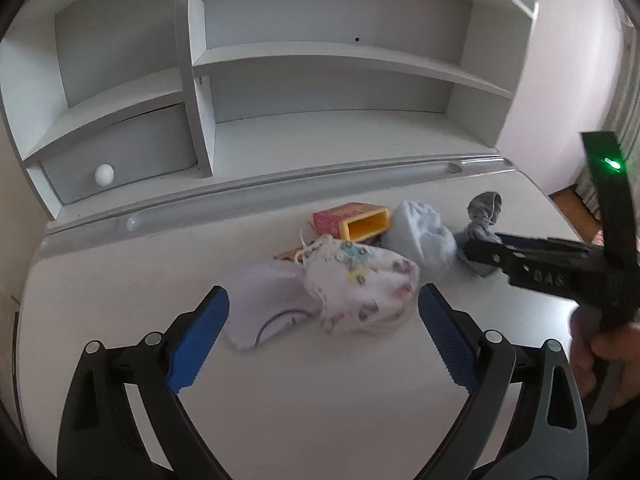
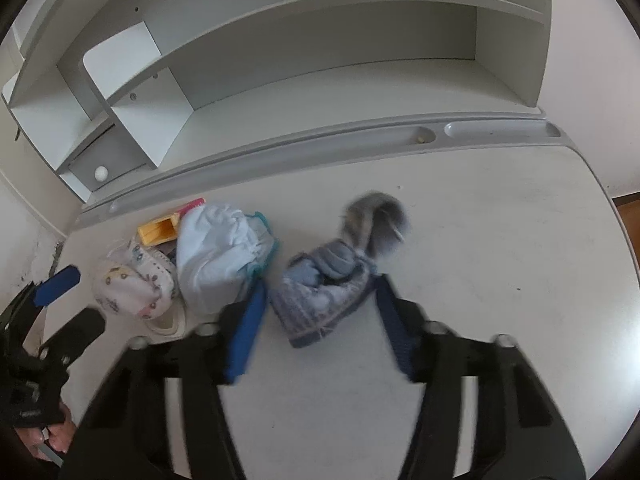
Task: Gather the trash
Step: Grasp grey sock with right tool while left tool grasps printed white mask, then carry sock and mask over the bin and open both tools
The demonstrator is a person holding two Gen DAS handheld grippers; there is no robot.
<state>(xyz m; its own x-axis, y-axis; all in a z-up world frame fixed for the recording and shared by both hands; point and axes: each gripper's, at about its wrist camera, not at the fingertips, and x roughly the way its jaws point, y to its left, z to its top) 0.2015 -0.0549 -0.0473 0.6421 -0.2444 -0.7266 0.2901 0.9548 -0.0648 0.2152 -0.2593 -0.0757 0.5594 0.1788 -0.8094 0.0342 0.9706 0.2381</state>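
— Left tool (image 1: 323,291) first: how does it stand?
— Spread wide, blue pads either side of a patterned face mask (image 1: 360,284) and gripping nothing. The mask lies on the white surface (image 1: 320,400), partly over a plain white mask (image 1: 264,304).
— And the right tool (image 2: 320,284)?
— Pinching a blue-grey knotted cloth (image 2: 320,300), one pad against each side (the picture is blurred, but the cloth fills the gap).
— Any writing?
— Raised letters on the right tool's body seem to read "OAS"; I can't be sure of the first one. A green light glows on its upright bar.
— The rest of the trash?
— A red box with an open yellow end (image 1: 352,222) lies behind the patterned mask; its print is too small to read. A pale blue bundle (image 1: 420,236) sits between the box and the knotted cloth.
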